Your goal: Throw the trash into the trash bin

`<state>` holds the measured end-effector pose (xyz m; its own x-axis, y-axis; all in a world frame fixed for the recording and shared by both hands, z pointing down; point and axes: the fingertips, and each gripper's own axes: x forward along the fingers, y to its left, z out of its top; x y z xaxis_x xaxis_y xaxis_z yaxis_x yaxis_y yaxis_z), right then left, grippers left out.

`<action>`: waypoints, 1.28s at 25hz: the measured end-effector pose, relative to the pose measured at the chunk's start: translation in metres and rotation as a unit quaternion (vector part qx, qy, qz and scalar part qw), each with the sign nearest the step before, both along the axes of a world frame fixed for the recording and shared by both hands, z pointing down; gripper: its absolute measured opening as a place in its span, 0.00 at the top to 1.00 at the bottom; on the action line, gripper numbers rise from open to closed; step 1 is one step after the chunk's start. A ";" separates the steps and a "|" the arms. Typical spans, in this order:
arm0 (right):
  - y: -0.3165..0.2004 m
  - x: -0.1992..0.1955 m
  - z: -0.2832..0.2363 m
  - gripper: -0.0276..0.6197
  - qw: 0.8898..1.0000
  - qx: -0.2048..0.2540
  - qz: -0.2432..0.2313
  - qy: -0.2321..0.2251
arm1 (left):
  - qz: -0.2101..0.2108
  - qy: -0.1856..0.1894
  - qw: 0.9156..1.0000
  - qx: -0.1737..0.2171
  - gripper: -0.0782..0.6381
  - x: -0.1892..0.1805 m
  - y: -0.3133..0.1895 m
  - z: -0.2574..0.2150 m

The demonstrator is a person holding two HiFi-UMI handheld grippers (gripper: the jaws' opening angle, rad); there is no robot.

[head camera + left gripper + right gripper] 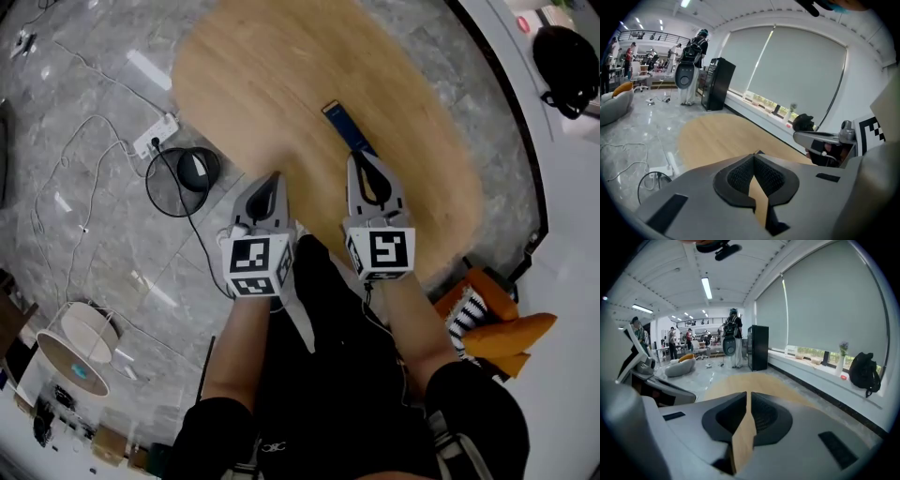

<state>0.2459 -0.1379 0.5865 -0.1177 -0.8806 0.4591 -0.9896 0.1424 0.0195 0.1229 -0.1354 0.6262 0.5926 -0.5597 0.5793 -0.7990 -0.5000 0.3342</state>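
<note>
A flat dark blue wrapper (348, 128) lies on the oval wooden table (272, 75). My right gripper (356, 159) (748, 394) hangs shut over the table, its tip just short of the wrapper's near end, with nothing between its jaws. My left gripper (275, 178) (754, 157) is also shut and empty at the table's near edge, to the left of the right one. A round black wire trash bin (183, 178) (652, 180) stands on the floor left of the table, close to the left gripper, with something pale inside.
A white power strip (155, 136) and loose cables (75, 141) lie on the grey stone floor near the bin. A round white stool or lamp (75, 347) sits at lower left. Orange and striped cushions (497, 328) are at right, and a black backpack (865, 371) rests on the window ledge.
</note>
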 end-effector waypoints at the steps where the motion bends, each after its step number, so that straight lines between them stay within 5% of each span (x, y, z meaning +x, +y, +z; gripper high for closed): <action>1: 0.000 0.007 0.011 0.92 1.000 -0.022 -0.010 -0.009 | 0.003 -0.001 1.000 -0.001 0.88 0.010 0.000 0.002; 3: 0.000 0.016 0.032 0.67 0.997 -0.068 -0.033 -0.031 | 0.008 -0.004 1.000 -0.002 0.88 0.026 0.000 0.005; 4: 0.000 0.020 0.042 0.65 0.995 -0.087 -0.043 -0.034 | 0.009 -0.006 1.000 -0.003 0.88 0.032 -0.001 0.006; 21: -0.018 0.044 0.166 0.61 0.952 -0.281 -0.120 0.034 | -0.011 -0.020 1.000 -0.021 0.88 0.045 -0.013 0.027; 28: -0.015 0.049 0.185 0.64 0.942 -0.312 -0.114 0.051 | -0.024 -0.022 0.999 -0.023 0.88 0.031 -0.019 0.032; 32: -0.018 0.049 0.174 0.67 0.953 -0.281 -0.107 0.043 | -0.028 -0.022 0.999 -0.023 0.88 0.026 -0.020 0.032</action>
<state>0.2951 -0.1557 0.7602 -0.2085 -0.4531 0.8667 -0.9348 0.3528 -0.0405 0.1490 -0.1555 0.6583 0.5347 -0.5637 0.6295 -0.8395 -0.4396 0.3194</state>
